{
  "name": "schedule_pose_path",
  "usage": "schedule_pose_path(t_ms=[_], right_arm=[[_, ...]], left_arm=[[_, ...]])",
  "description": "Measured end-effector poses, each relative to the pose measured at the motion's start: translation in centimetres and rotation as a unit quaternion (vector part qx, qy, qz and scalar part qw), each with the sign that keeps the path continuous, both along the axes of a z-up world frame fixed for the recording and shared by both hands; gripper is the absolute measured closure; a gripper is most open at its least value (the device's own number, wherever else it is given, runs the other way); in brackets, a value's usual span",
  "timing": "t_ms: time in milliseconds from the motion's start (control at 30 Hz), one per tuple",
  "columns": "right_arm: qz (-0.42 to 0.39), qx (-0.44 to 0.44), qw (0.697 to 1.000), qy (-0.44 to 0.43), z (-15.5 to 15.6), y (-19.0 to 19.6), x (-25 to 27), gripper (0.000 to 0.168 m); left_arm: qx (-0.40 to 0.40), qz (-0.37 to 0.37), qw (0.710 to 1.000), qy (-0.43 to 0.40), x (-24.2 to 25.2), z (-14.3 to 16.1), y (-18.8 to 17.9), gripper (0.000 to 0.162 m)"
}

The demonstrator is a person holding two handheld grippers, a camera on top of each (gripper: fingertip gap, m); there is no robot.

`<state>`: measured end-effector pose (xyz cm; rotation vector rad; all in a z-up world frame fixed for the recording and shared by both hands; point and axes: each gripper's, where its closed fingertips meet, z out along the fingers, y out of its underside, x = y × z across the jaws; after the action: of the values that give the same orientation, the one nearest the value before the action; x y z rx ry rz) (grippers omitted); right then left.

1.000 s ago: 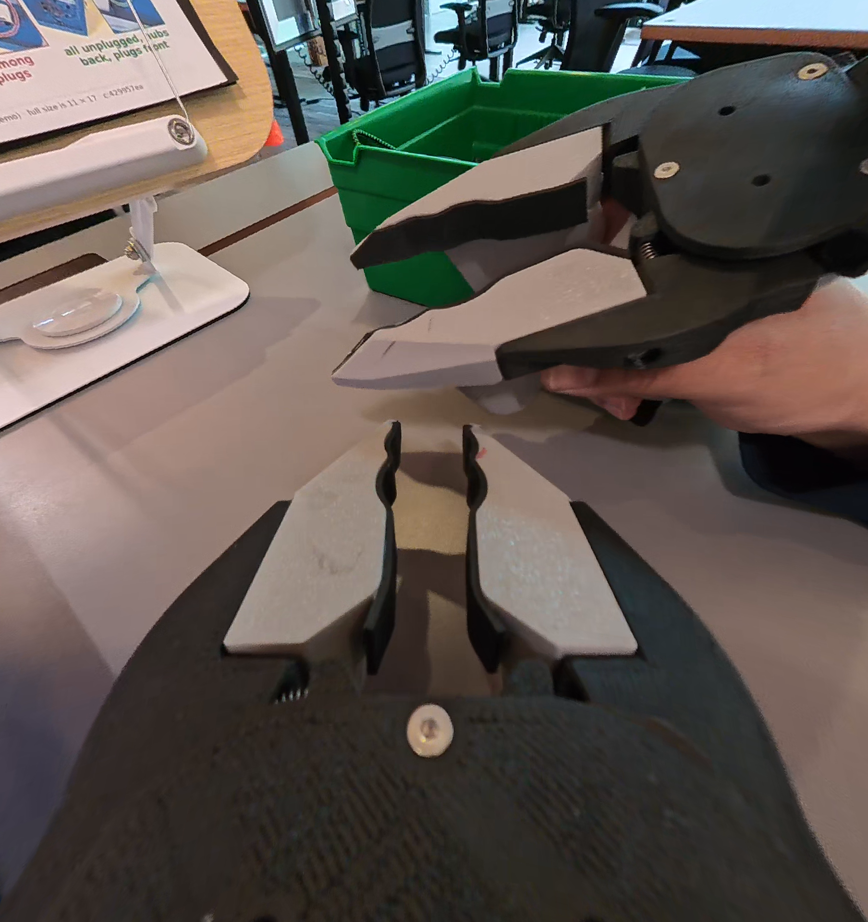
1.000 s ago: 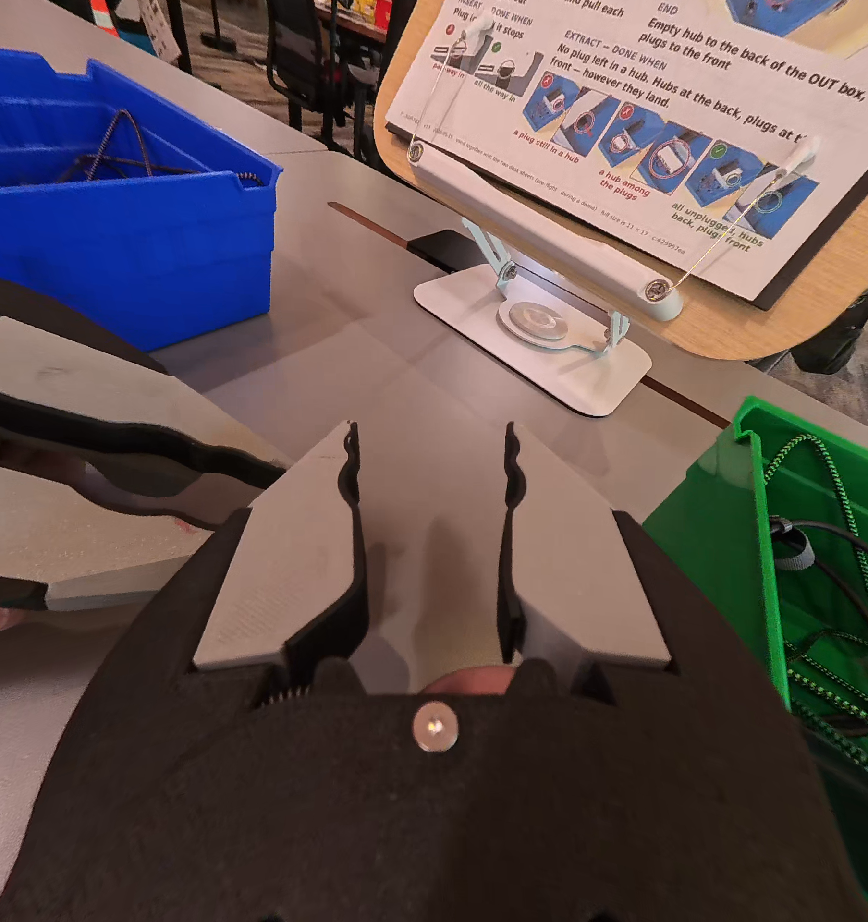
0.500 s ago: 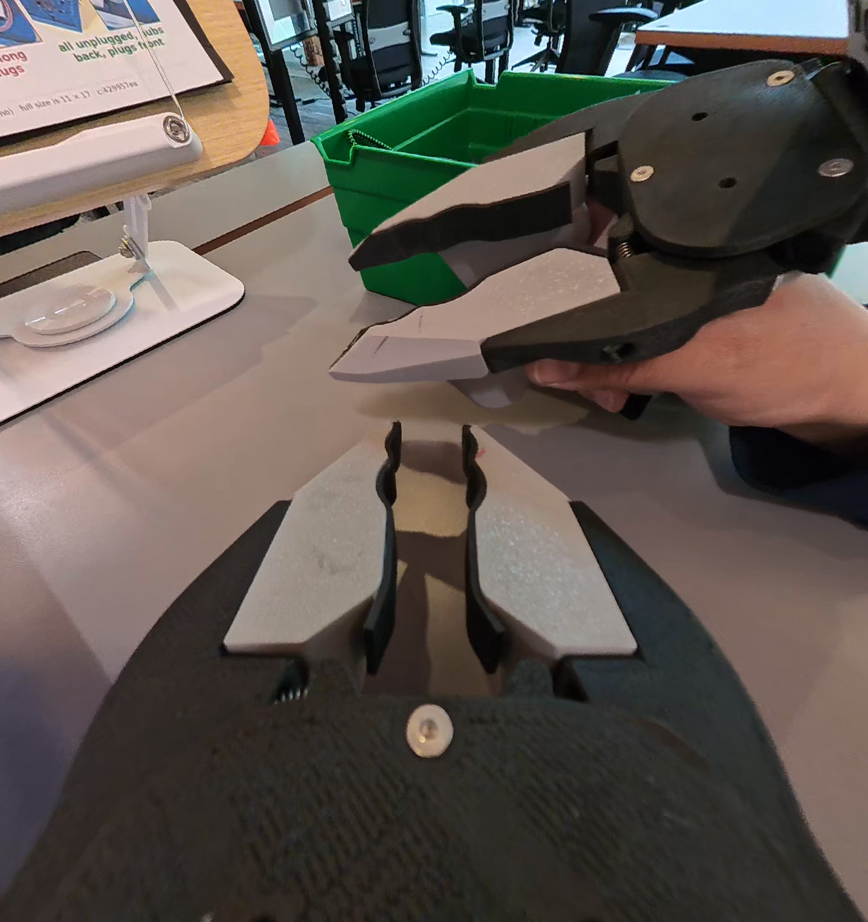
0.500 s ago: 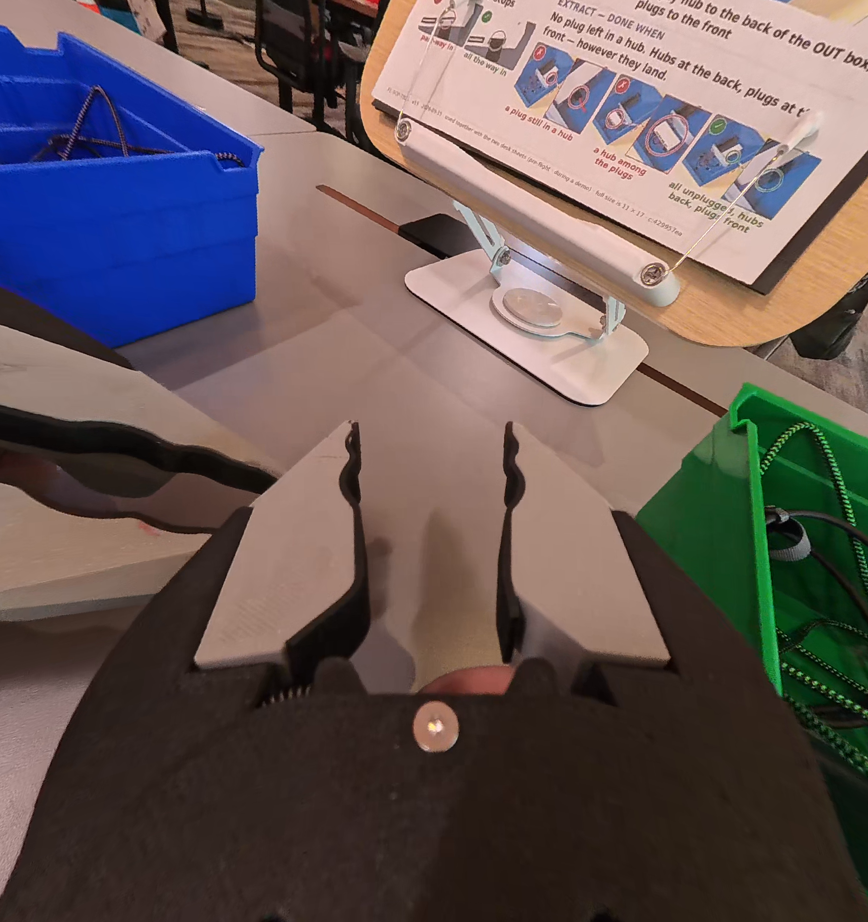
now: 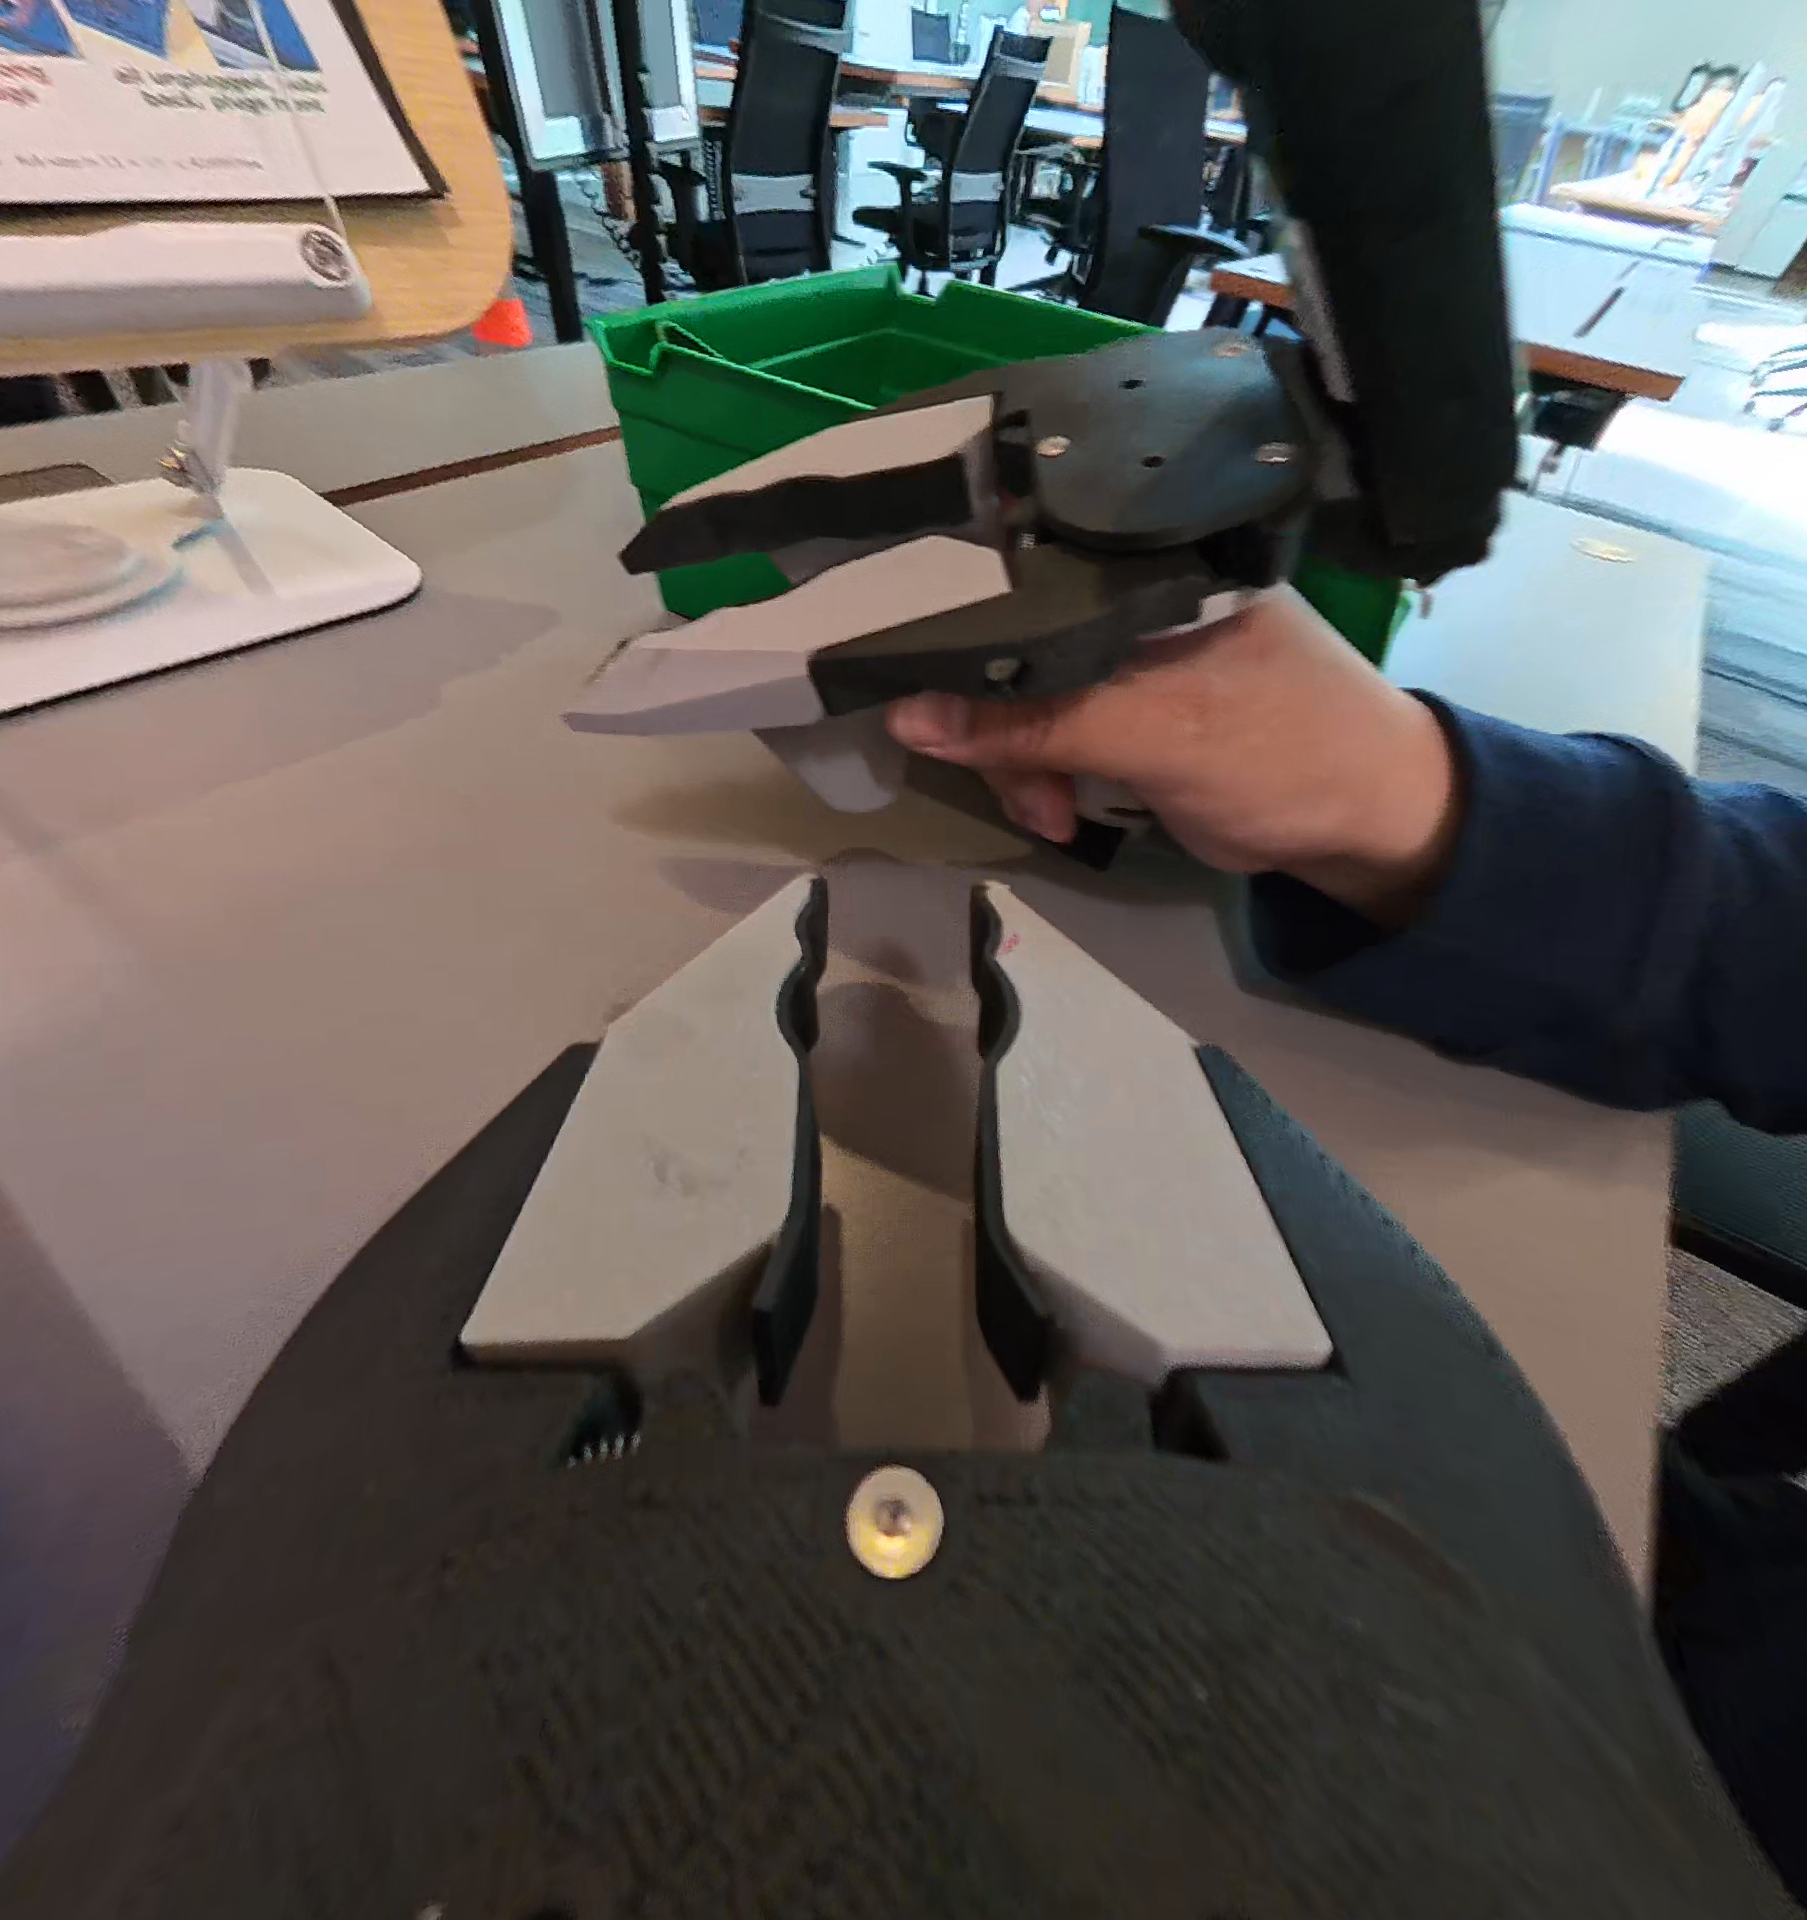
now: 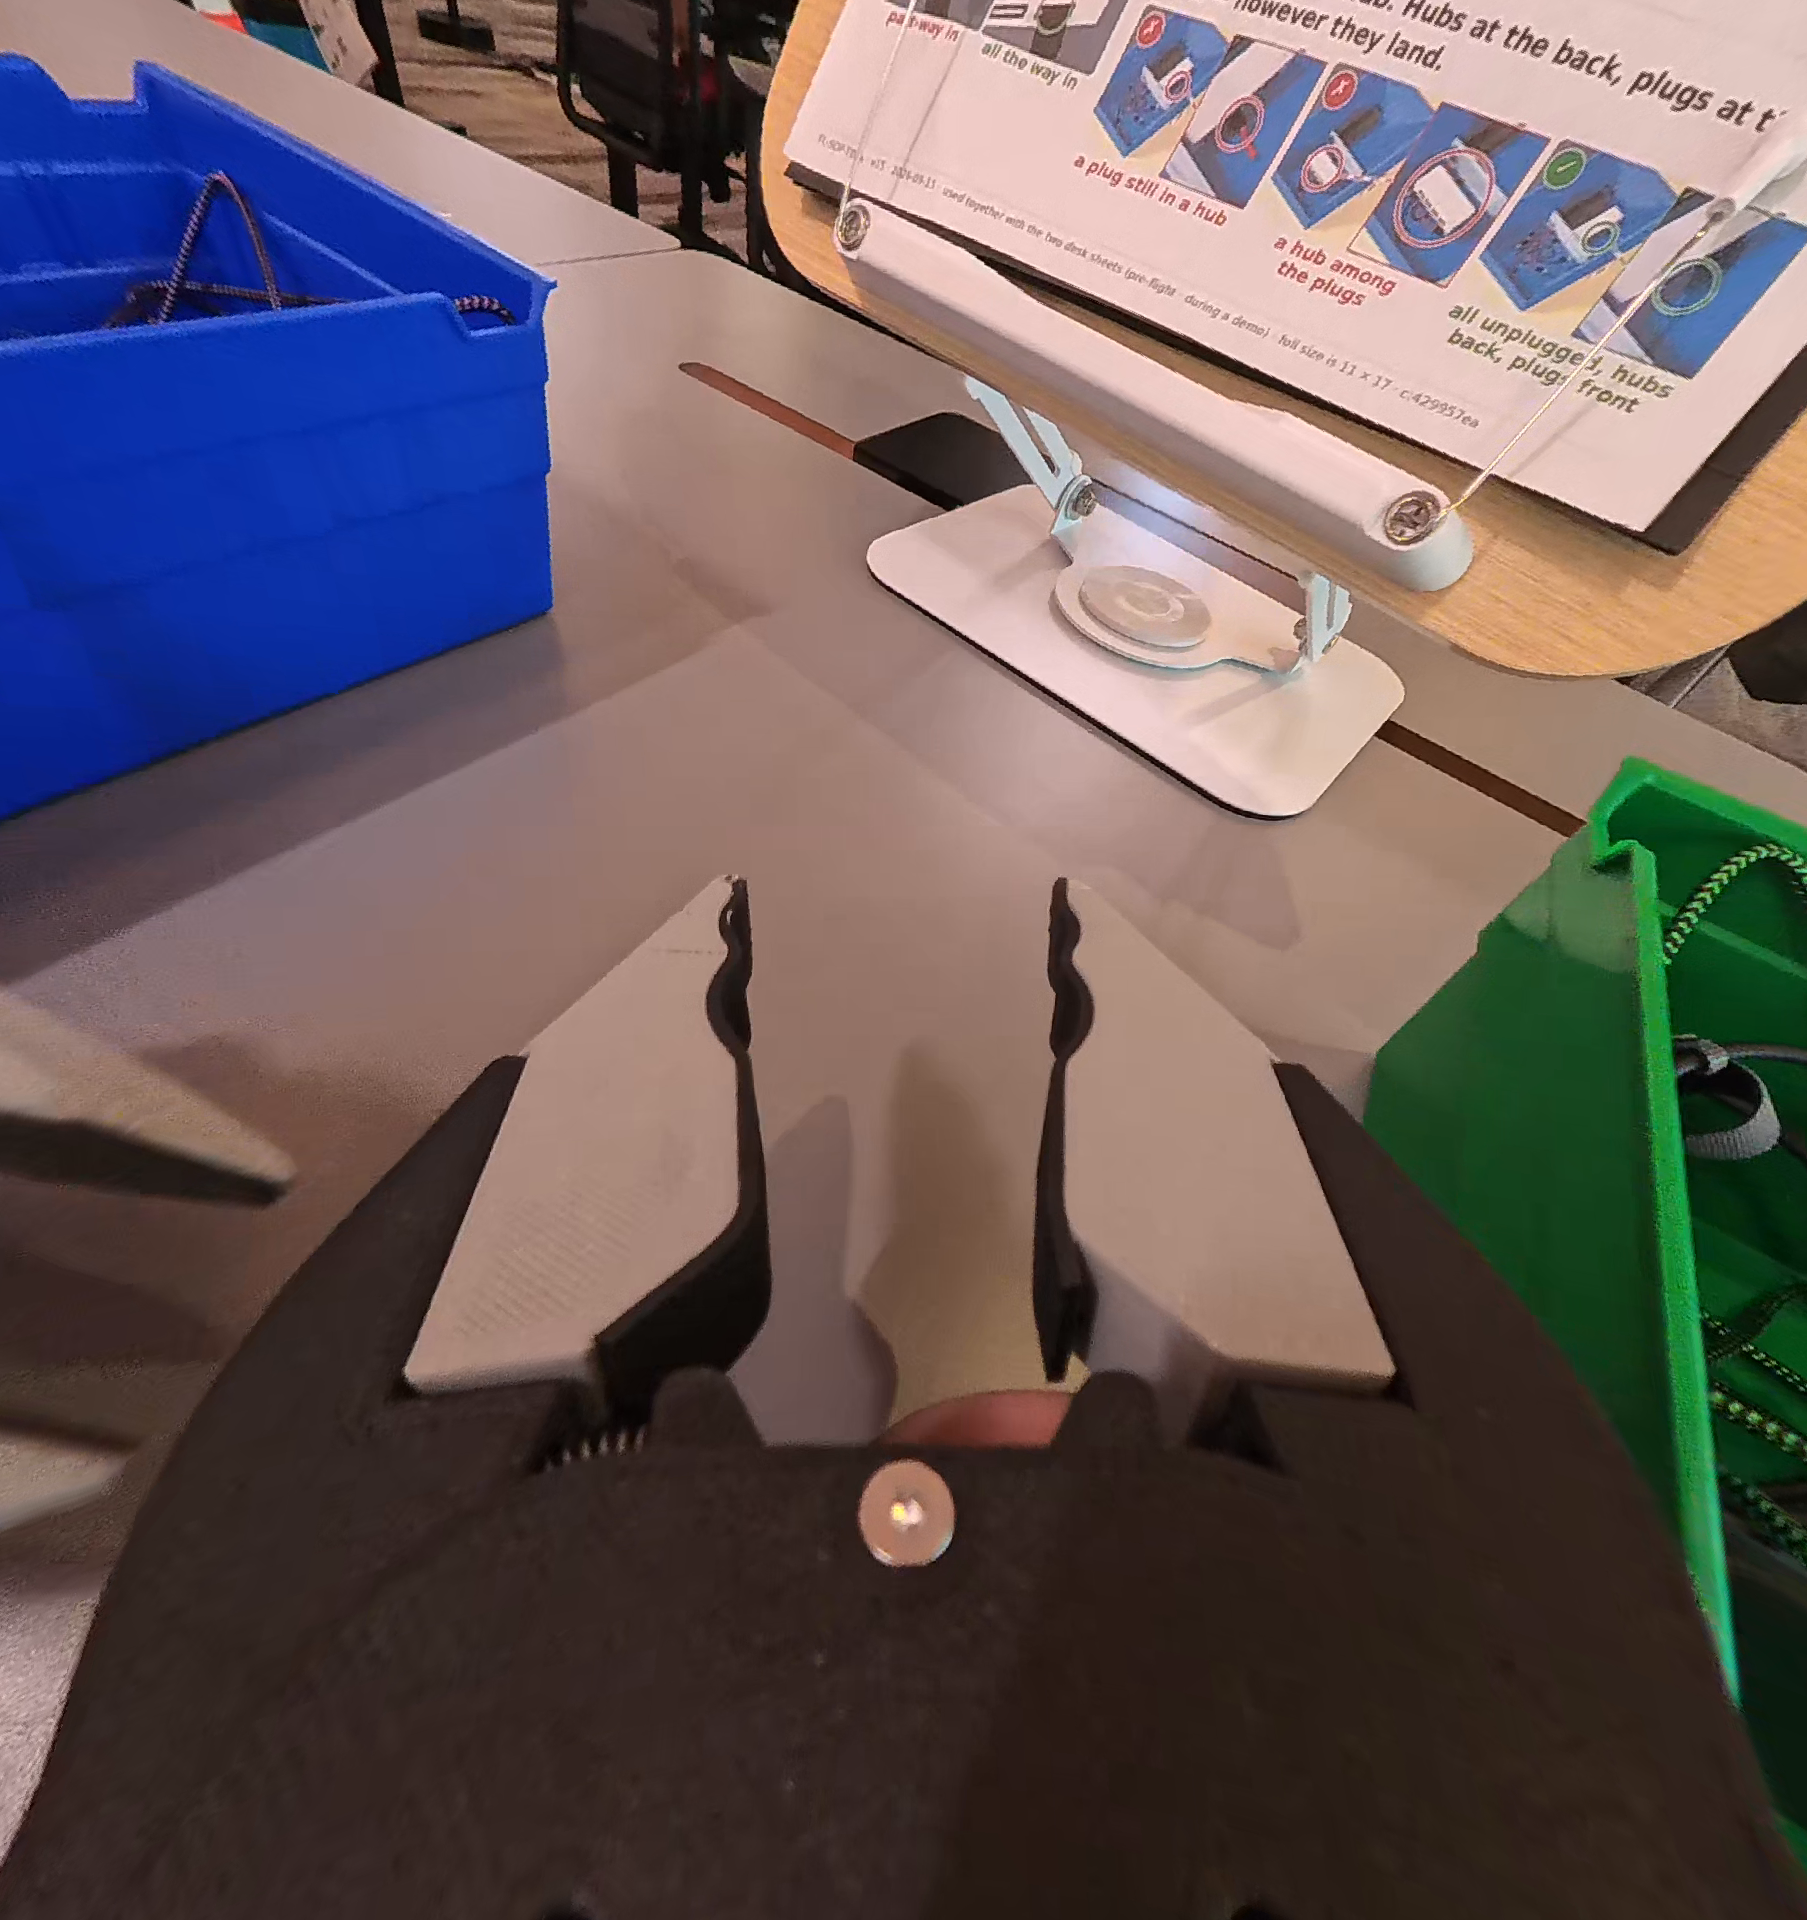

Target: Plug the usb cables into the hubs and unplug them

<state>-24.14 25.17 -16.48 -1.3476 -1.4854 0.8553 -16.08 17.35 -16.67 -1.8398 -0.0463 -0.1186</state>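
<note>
Right claw (image 6: pixel 897 904) and left claw (image 5: pixel 897 904), both agape, empty. Cables (image 6: pixel 1751 1039) in green bin (image 6: pixel 1501 1091): light, limp; best gripped at the rigid plug.

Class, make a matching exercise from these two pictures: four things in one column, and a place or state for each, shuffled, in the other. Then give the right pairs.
Things
1. blue bin
2. green bin
3. stand
4. right tongs

Places or states
A. open, holding nothing
B. right edge of the right wrist view, green-black cords inside
C. far left on the table, dark cord inside
D. white base on the table, sheet above

Pairs: 1-C, 2-B, 3-D, 4-A
</note>
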Motion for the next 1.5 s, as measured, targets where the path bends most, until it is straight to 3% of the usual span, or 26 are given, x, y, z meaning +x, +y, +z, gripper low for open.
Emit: schedule_pose_path(t_ms=[133, 267, 367, 467, 567, 733, 900, 1200, 1367, 1500], right_arm=[[0.003, 0.005, 1.000, -0.005, -0.2, -0.2, -0.1, 0.113], [0.005, 0.006, 1.000, -0.004, -0.1, -0.3, -0.1, 0.113], [0.007, 0.009, 1.000, -0.006, -0.2, -0.4, -0.1, 0.113], [0.008, 0.012, 1.000, -0.010, -0.5, -0.5, -0.1, 0.113], [0.010, 0.014, 1.000, -0.013, -0.6, -0.7, -0.2, 0.113], [0.013, 0.017, 1.000, -0.016, -0.8, -0.8, -0.2, 0.113], [0.017, 0.019, 0.999, -0.024, -1.2, -1.0, -0.3, 0.113], [0.022, 0.023, 0.999, -0.028, -1.4, -1.2, -0.4, 0.113], [0.024, 0.028, 0.999, -0.023, -1.0, -1.4, -0.3, 0.114], [0.027, 0.031, 0.999, -0.020, -0.8, -1.5, -0.3, 0.116]], left_arm=[[0.015, -0.018, 1.000, -0.016, 1.9, 2.0, -2.4, 0.137], [0.083, -0.014, 0.996, 0.011, 1.5, 9.0, -5.8, 0.138], [0.092, 0.013, 0.993, 0.077, -2.0, 13.0, -8.3, 0.152], [0.020, 0.058, 0.993, 0.097, -8.2, 13.6, -10.2, 0.143], [-0.064, 0.132, 0.985, 0.088, -16.0, 11.9, -12.0, 0.133], [-0.239, 0.219, 0.946, 0.016, -25.8, 4.9, -15.2, 0.124], [-0.387, 0.222, 0.893, -0.054, -28.1, -1.2, -16.5, 0.126], [-0.560, 0.222, 0.797, 0.049, -29.8, -5.6, -17.5, 0.138], [-0.582, 0.220, 0.777, 0.092, -30.7, -5.5, -17.9, 0.155], [-0.511, 0.251, 0.808, 0.155, -32.2, -0.6, -16.6, 0.161]])
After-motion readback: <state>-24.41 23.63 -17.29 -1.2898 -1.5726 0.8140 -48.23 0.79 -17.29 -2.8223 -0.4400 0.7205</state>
